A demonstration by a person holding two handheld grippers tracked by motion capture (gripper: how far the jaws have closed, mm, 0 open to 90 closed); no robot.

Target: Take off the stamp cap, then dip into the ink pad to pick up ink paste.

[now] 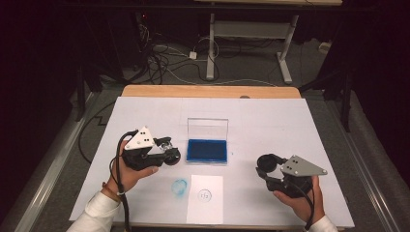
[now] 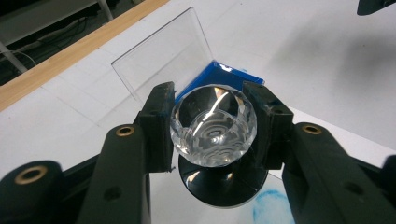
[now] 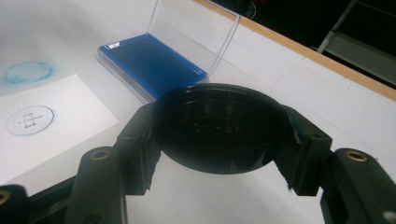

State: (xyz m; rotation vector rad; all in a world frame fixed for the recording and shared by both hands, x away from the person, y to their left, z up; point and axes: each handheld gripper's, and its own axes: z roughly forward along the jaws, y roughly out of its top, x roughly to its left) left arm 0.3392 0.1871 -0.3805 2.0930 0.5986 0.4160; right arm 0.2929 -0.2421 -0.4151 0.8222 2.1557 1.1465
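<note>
Squarely between left fingers [image 2: 158,126], crystal-topped stamp [image 2: 213,126]; between right, seemingly its cap [image 3: 219,126].

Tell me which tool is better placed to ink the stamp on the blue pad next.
Left, probably. The left tool grips the stamp right beside the blue ink pad; the right tool holds a black cap farther away.

Left gripper [image 1: 167,151] clamped, hand low over table — right gripper [image 1: 267,166] clamped, jaws angled inward.

A dim room: grey floor [image 1: 251,72], tangled cables [image 1: 159,60] and a white desk frame [image 1: 249,31].
</note>
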